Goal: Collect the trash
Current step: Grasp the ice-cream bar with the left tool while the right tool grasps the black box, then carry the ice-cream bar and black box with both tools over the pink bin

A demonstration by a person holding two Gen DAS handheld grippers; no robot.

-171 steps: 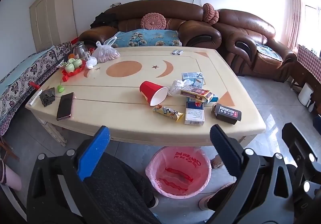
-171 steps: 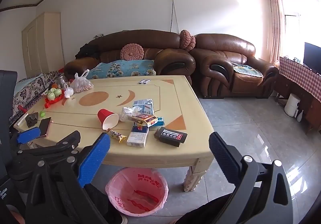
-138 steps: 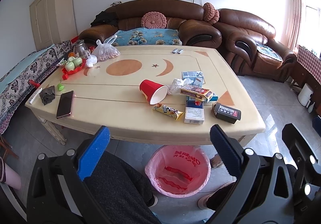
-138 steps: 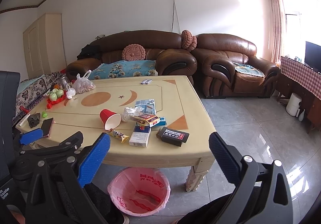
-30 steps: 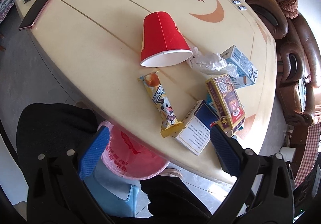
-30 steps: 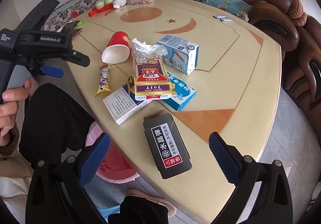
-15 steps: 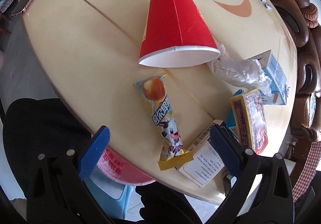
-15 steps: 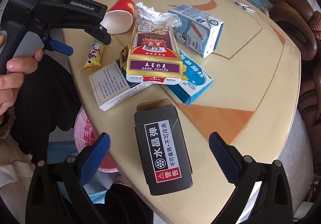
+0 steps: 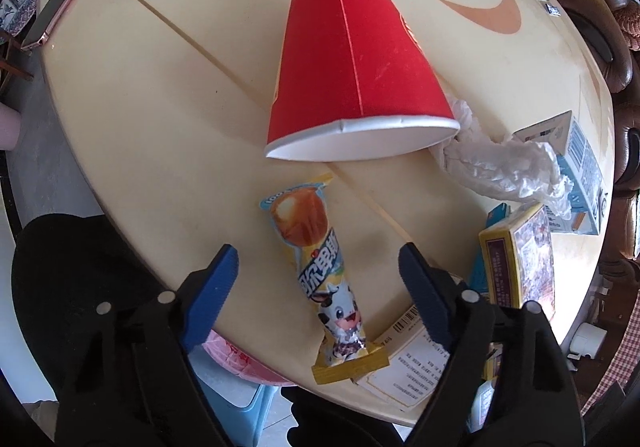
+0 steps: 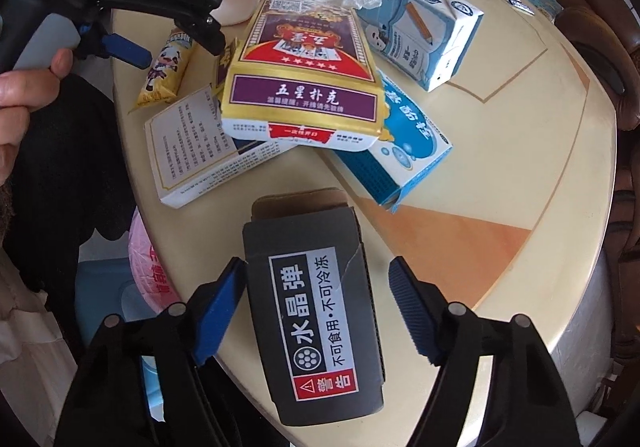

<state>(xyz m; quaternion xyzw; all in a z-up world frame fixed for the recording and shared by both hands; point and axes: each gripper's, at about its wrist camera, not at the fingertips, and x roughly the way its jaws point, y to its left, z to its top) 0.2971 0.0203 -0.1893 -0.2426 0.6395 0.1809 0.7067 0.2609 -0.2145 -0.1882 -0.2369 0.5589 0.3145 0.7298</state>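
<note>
big cream table [image 9: 168, 119] with orange moon and star inlays, trash scattered along the near edge. pink-lined bin [image 10: 150, 267] peeking out under that edge, beside a dark-trousered knee.

red paper cup [image 9: 352, 59] tipped on its side, rim toward the camera, crumpled white plastic [image 9: 504, 171] touching its right side. pile of boxes just right of that: gold and purple card box [image 10: 308, 71] resting on a white printed box [image 10: 192, 151] and a blue box [image 10: 400, 143], milk carton [image 10: 424, 27] behind.

black box [image 10: 316, 311] with a warning label lying flat near the table edge, apart from the pile. right gripper [image 10: 316, 299] straddling it, jaws just been closing in, left pad about at the box's side, right pad not touching yet.

yellow snack wrapper [image 9: 320, 271] with a cartoon cow, just below the cup. left gripper [image 9: 316, 279] pointed down over it, jaws just been narrowing, wrapper between them, pads clear on both sides.
</note>
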